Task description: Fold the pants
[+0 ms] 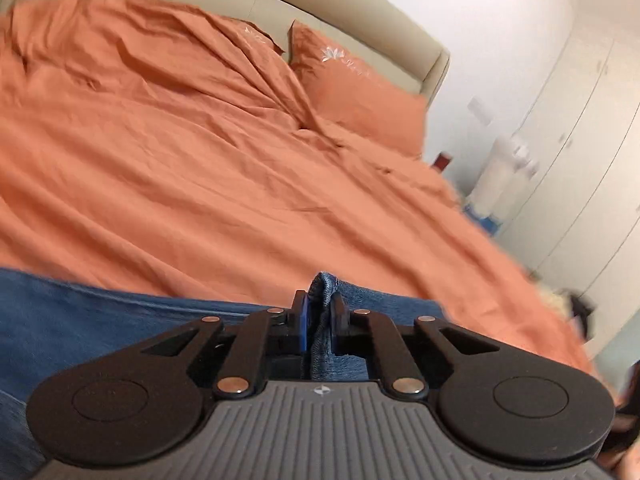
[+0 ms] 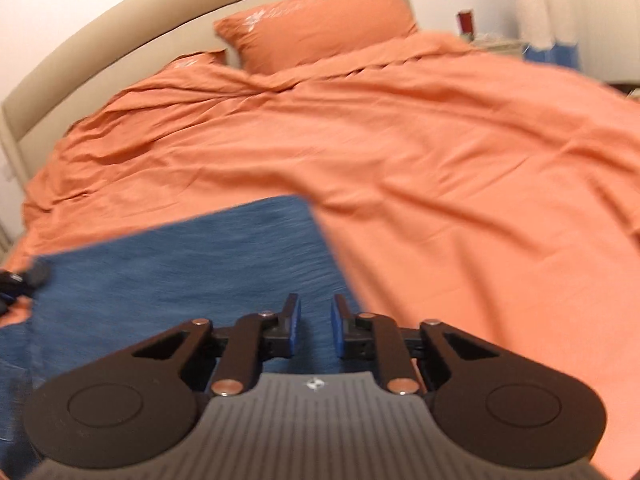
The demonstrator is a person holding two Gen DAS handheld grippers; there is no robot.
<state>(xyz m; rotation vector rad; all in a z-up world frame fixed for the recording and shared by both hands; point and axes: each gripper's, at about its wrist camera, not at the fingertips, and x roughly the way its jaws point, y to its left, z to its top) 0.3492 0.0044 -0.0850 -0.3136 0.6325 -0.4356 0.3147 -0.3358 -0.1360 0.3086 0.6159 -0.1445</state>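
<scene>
the left hand-held gripper (image 1: 320,312) is pinching a bunched fold of the blue denim pants (image 1: 80,320) between its pads, the cloth rising just past the fingertips and running back toward the gripper body. the rest of the pants is lying flat on the orange duvet (image 1: 200,180) of the bed, spreading out to the left of that gripper.

the right hand-held gripper (image 2: 314,320) is hovering with its jaws spread and nothing between them, directly over a flat denim panel (image 2: 180,272) whose far corner is lying just ahead of the fingers. whether the pads are touching the cloth is hard to tell through the blur.

judging from this, a fold is being carried over by the left side alone. to do it well, the right gripper is probably best closing on the matching edge or pressing the panel down as an anchor, so the layers are not dragging. the left pinch is looking thick; lifting slowly and keeping the edge taut should be keeping the crease straight rather than skewed.
</scene>
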